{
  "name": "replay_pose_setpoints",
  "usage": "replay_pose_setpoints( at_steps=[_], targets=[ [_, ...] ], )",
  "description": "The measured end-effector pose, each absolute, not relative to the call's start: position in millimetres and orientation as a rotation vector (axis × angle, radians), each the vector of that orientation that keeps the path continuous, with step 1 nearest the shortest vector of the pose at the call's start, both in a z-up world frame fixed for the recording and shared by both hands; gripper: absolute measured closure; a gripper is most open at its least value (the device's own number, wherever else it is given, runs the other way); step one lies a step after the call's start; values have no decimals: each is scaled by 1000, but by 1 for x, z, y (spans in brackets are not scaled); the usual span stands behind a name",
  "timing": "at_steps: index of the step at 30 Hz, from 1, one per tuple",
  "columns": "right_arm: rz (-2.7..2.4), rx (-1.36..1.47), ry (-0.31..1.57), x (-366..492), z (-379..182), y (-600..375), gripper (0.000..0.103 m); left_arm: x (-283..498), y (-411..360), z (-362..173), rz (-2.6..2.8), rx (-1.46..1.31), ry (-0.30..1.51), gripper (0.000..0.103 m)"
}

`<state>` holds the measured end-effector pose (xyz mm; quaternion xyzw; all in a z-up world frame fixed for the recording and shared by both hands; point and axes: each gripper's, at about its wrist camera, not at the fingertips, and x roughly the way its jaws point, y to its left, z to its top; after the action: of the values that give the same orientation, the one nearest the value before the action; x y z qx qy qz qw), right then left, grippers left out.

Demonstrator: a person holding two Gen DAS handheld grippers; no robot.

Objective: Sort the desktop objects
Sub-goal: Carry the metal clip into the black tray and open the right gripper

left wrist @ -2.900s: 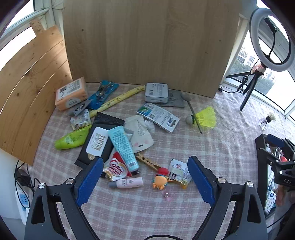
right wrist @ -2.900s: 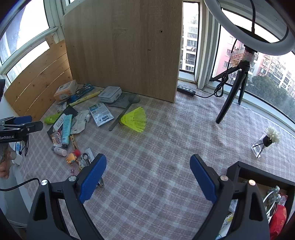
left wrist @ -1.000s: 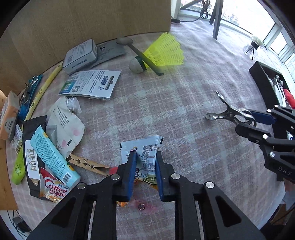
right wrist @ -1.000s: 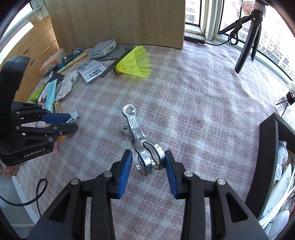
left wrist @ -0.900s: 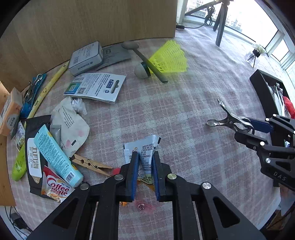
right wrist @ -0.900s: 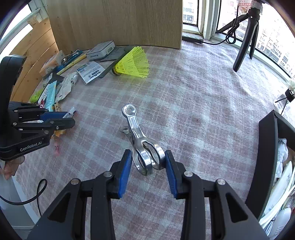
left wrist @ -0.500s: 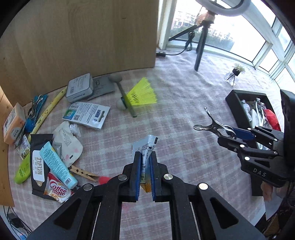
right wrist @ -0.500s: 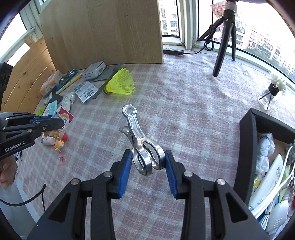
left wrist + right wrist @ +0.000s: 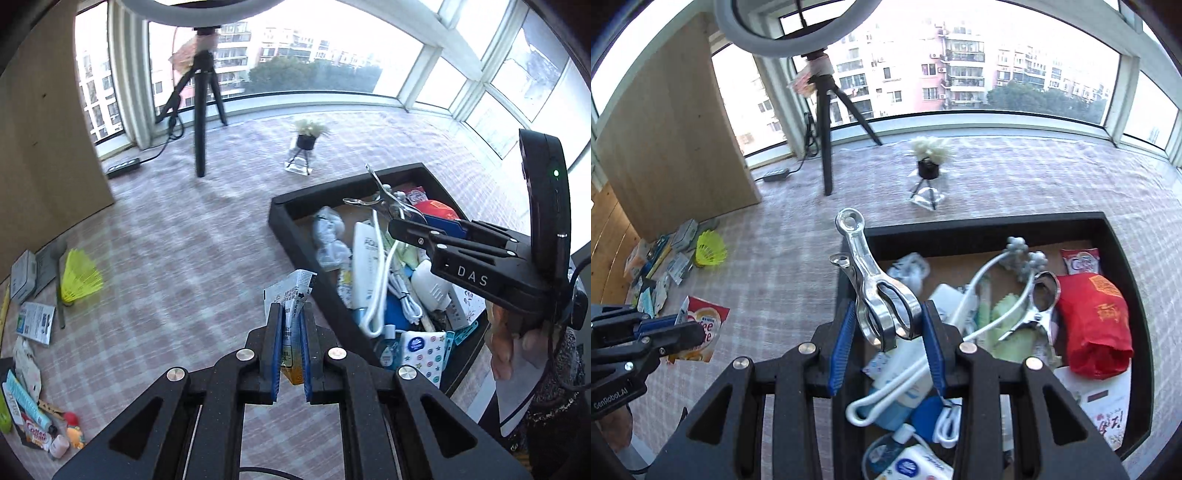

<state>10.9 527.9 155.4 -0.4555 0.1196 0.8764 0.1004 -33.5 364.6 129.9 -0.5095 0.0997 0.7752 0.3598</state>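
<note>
Right wrist: tripod [image 9: 824, 122] stands beyond full tray [image 9: 982, 222].

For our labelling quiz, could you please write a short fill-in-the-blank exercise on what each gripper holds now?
1. The left gripper is shut on a ____.
2. The right gripper holds a metal ____.
3. The black tray lies below the ____ gripper.
4. The shuttlecock on the tablecloth is ____.

Missing words: sachet; clip; right; yellow

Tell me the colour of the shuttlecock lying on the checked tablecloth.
Bright yellow shuttlecock; clearest in the left wrist view, near the wooden board.
</note>
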Motion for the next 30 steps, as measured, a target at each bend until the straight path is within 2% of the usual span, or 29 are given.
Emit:
replay_pose_setpoints(
  at_steps=[12,13,14,15,16,17,18,30],
  targets=[
    [2426,-1277,409,47,156,609,67,13,477,133,1828,-1245,372,93],
    [2432,-1279,411,47,156,612,67,17,482,134,1822,-1229,384,87],
    [2428,-1274,406,49,157,613,62,21,486,135,1829,-1217,405,78],
    [2424,-1250,396,52,160,614,53,23,488,136,1846,-1203,420,59],
    [2426,-1227,389,54,162,614,48,26,486,139,1864,-1175,422,52],
    [2437,-1216,381,55,164,614,41,28,482,142,1879,-1152,425,54],
    [2448,-1212,378,56,167,613,40,29,479,144,1897,-1145,435,54],
    [2586,-1299,310,23,173,560,39,-15,387,135,2054,-1309,328,54]
  ],
)
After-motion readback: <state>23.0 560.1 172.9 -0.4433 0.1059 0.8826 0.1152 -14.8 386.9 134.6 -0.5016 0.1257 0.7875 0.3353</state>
